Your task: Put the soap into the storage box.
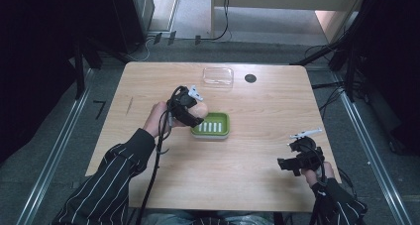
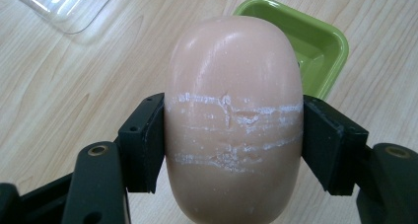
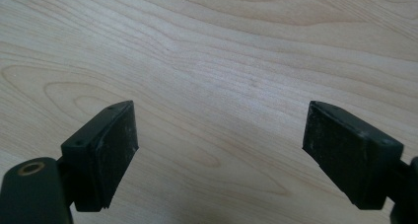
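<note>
A peach-coloured oval bar of soap [image 2: 234, 120] is clamped between the two black jaws of my left gripper [image 2: 234, 145]; white scratch lines cross its middle. In the high view the left gripper [image 1: 190, 111] holds the soap [image 1: 200, 109] just above the left end of a green soap dish [image 1: 213, 126] with white ribs inside. The green dish [image 2: 315, 41] lies beyond the soap in the left gripper view. My right gripper [image 1: 292, 160] hovers near the table's front right, and its jaws [image 3: 219, 155] stand wide apart over bare wood with nothing between them.
A clear plastic lid [image 1: 218, 77] lies at the back of the wooden table [image 1: 257, 180], next to a small black round hole [image 1: 250, 78]. The clear lid [image 2: 64, 7] appears top left in the left gripper view. Dark stands and cables surround the table.
</note>
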Motion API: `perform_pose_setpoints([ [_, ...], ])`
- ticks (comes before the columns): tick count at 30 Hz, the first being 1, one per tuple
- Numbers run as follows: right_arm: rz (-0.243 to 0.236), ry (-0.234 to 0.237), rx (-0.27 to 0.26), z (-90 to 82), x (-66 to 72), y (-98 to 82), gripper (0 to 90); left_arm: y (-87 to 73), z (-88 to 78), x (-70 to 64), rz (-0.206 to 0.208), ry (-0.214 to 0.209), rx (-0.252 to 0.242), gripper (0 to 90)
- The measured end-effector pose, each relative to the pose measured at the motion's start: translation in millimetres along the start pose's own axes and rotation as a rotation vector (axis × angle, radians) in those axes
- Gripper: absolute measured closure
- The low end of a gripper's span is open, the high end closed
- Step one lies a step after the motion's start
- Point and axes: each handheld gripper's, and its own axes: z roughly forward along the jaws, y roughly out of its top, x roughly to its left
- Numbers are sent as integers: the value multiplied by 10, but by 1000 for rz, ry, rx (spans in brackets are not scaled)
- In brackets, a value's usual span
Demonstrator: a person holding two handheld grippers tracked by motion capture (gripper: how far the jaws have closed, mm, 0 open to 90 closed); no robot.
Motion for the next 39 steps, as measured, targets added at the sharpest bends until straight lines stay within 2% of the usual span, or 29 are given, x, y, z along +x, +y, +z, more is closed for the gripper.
perform_pose_setpoints([
  [30,0,0,2,-2,-3,-4,141,118,148,-72,40,-17,-21,336],
  [36,1,1,1,-4,-6,-10,141,115,166,-60,36,-17,-36,337],
  [39,1,-1,0,-8,-5,-11,141,121,192,-64,44,-17,-28,336],
])
